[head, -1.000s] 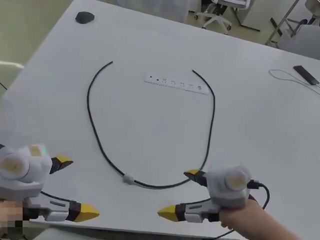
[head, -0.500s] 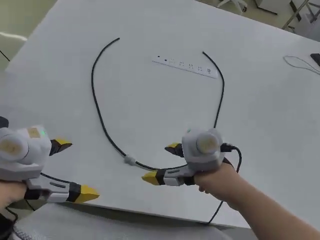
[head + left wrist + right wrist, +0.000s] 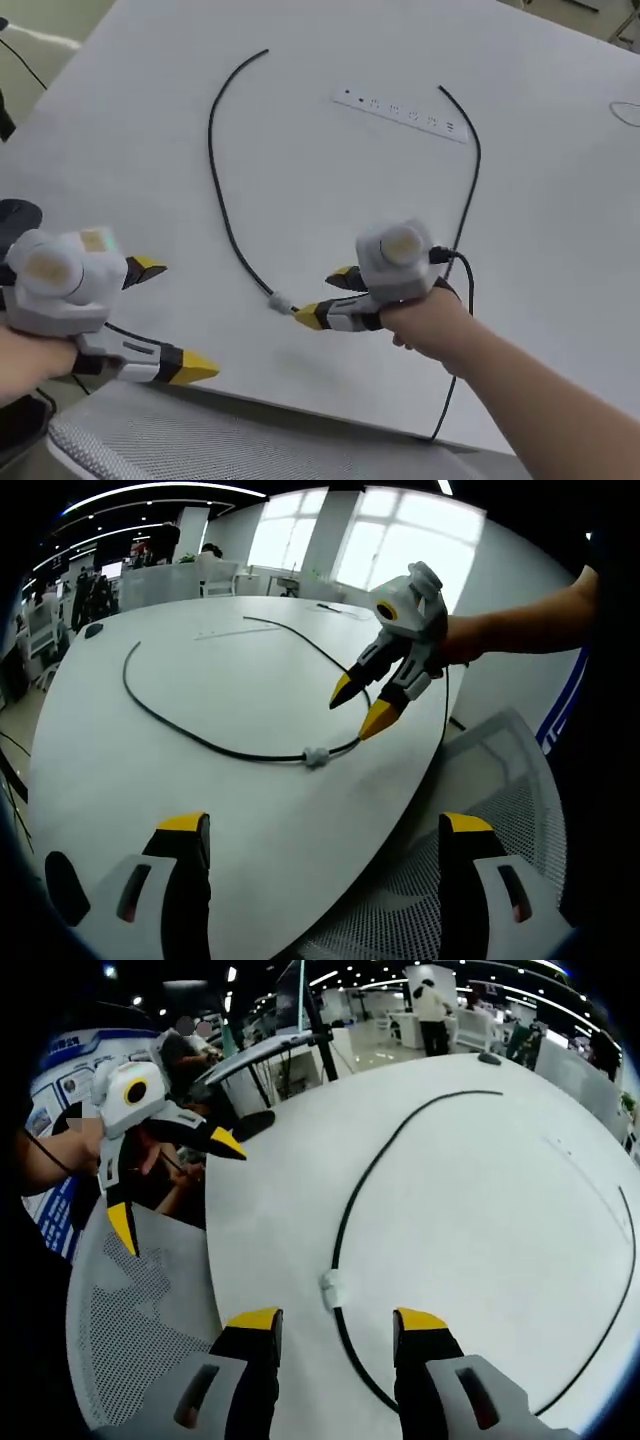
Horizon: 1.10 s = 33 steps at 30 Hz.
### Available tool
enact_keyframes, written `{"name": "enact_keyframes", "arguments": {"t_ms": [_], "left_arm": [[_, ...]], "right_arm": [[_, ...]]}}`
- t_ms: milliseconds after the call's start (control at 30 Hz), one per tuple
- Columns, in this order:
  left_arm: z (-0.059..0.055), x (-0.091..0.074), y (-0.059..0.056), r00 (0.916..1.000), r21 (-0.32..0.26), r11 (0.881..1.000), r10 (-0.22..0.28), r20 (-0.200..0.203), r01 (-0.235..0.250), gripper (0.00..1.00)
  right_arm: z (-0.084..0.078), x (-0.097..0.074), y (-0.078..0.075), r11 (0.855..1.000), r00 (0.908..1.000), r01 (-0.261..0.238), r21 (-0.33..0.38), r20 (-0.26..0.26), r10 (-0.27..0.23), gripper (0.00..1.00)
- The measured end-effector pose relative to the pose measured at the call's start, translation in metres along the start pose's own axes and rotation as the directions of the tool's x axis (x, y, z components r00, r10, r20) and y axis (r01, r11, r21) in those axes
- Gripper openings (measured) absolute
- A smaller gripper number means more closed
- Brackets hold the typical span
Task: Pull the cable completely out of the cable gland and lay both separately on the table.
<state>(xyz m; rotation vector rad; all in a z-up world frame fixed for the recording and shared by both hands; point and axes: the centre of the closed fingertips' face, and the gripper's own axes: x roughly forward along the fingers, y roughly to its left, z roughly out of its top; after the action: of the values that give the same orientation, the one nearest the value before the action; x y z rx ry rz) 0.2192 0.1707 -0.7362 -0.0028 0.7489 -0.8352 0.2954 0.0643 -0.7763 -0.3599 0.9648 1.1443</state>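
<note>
finding: the cable gland lies on the worktop, near its front edge. it is threaded on the black cable, not yet drawn off.

right claw: released, jaws spread, grasping nothing. in the head view the gland sits at 9 o'clock from its tips, just beside them and not touching. in the right gripper view the gland lies at 12 o'clock, just ahead of the gap between the two yellow tips and centred on it.

left claw: released, jaws wide, grasping nothing. it hangs at about 8 o'clock from the gland in the head view, out over the front edge of the worktop and well apart from the work. in the left gripper view the gland lies at 12 o'clock, some way ahead.

axis: in the head view the cable leaves the gland toward 11 o'clock and curves away to its far end. on the other side it passes under the right claw toward 3 o'clock, then bends up past the power strip. in the right gripper view the line through the gland runs from 12 toward 5 o'clock, so it points nearly straight along the claw.

judgement: the right claw is clearly the nearer and looks set for the gland or the cable just behind it. i would want the jaws turned across the cable's line before clenching. the left claw must come in from 8 o'clock to take the other part.
</note>
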Motion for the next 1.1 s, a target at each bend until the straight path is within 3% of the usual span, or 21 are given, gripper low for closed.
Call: {"name": "enact_keyframes", "arguments": {"t_ms": [233,567,1100], "left_arm": [[-0.006,0.000,0.001,0.9999,-0.010,1.000,-0.004,-0.011,0.004,0.94],[-0.013,0.002,-0.002,0.9998,-0.028,1.000,-0.012,-0.016,0.012,0.93],[-0.016,-0.004,0.006,1.0000,-0.055,0.998,-0.001,-0.007,0.001,0.92]], "right_arm": [[-0.005,0.018,-0.002,1.000,0.9985,-0.010,-0.003,-0.054,0.010,0.31],[-0.011,0.040,-0.002,0.999,0.9941,-0.036,-0.023,-0.103,0.034,0.25],[-0.014,0.050,0.001,0.995,0.9894,-0.057,-0.079,-0.138,0.046,0.12]]}}
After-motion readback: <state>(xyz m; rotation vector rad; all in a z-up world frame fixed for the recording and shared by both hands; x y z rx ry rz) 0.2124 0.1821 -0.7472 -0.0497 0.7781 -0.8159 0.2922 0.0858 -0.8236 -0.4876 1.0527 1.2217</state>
